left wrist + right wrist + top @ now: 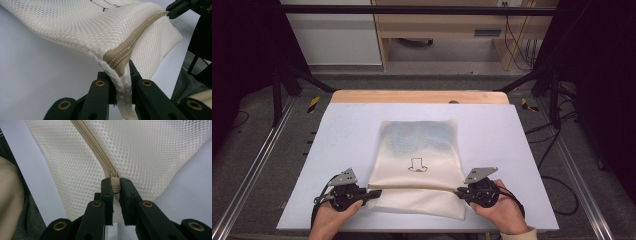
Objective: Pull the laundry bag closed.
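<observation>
While both grippers are clamped at opposite ends of one zip line, the scene is recorded as follows:

Bag: a cream, rectangular mesh laundry bag [419,165] with a small hat drawing is laid flat on the pale grey table top [337,130], stretched between the two sets of fingers.

Left gripper [120,72]: its black fingers [100,92] are pressed together on the bag's corner seam, where the beige zip tape [125,53] ends just above the fingertips.

Right gripper [115,185]: its fingers [107,192] are pinched on the beige zip slider [115,183], held between the tips; the zip runs away beyond them.

Hands: each gripper is held from the near edge.
</observation>
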A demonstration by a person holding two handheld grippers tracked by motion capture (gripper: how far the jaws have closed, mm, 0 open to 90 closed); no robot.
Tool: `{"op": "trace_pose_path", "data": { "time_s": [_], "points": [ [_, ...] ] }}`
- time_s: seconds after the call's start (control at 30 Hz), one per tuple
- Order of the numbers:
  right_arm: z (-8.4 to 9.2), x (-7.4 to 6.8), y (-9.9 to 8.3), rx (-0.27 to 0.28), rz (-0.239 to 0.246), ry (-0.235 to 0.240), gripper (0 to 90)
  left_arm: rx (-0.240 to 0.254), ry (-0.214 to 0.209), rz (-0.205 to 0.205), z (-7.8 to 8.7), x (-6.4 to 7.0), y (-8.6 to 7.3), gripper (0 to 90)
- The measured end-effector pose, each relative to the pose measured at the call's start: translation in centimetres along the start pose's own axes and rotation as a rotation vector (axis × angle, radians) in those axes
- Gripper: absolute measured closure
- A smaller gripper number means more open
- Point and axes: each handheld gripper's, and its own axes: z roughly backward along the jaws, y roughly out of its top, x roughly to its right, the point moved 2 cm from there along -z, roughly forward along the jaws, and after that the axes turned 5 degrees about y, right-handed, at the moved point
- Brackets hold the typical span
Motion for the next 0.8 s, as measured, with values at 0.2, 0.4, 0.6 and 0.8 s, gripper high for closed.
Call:
{"op": "trace_pose_path", "data": {
  "time_s": [0.2, 0.4, 0.6, 0.8],
  "points": [
    [0.3, 0.2, -0.3, -0.002, -0.008, -0.005, 81.8, 0.002, 0.001, 0.001, 0.0, 0.0, 0.0, 83.7],
    [0.6, 0.4, -0.8, -0.007, -0.03, -0.012, 81.8, 0.001, -0.001, 0.001, 0.0, 0.0, 0.0, 83.7],
    [0.7, 0.5, -1.0, -0.002, -0.027, -0.018, 81.8, -0.002, 0.001, 0.0, 0.0, 0.0, 0.0, 83.7],
    [1.0, 0.6, -1.5, -0.006, -0.043, -0.022, 81.7, -0.004, 0.004, -0.001, 0.0, 0.1, 0.0, 83.7]
  ]
}}
